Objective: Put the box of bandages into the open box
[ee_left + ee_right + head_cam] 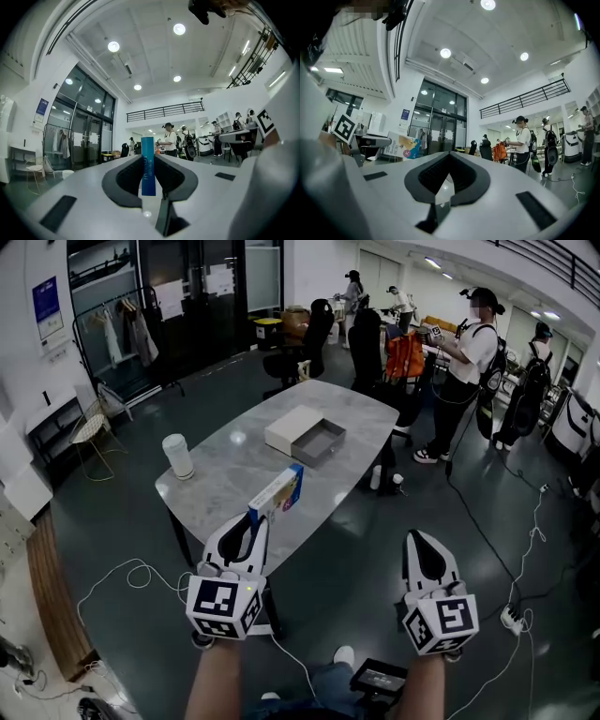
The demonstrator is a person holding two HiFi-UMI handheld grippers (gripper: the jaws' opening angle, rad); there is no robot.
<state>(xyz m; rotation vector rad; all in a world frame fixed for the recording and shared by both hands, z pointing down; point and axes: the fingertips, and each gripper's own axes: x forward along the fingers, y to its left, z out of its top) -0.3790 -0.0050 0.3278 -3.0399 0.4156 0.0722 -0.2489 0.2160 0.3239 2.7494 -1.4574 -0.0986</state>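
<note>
Left gripper (256, 519) has its jaws clamped across the thin sides of the bandage box (277, 493), up in the air off the near edge of the table (225, 479); it looks like light, crushable cardboard, so squeeze gently. The right gripper (418, 540) is closed and empty, and the white cup (177, 456) by the left edge sits well clear of the open box (319, 442).

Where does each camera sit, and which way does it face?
Head view: on the head, down onto table and open box; left gripper, right gripper, forearms show.
Left gripper view: on it, level along jaws clamping the bandage box.
Right gripper view: on it, level along shut, empty jaws.
Shared: all show the bandage box.
</note>
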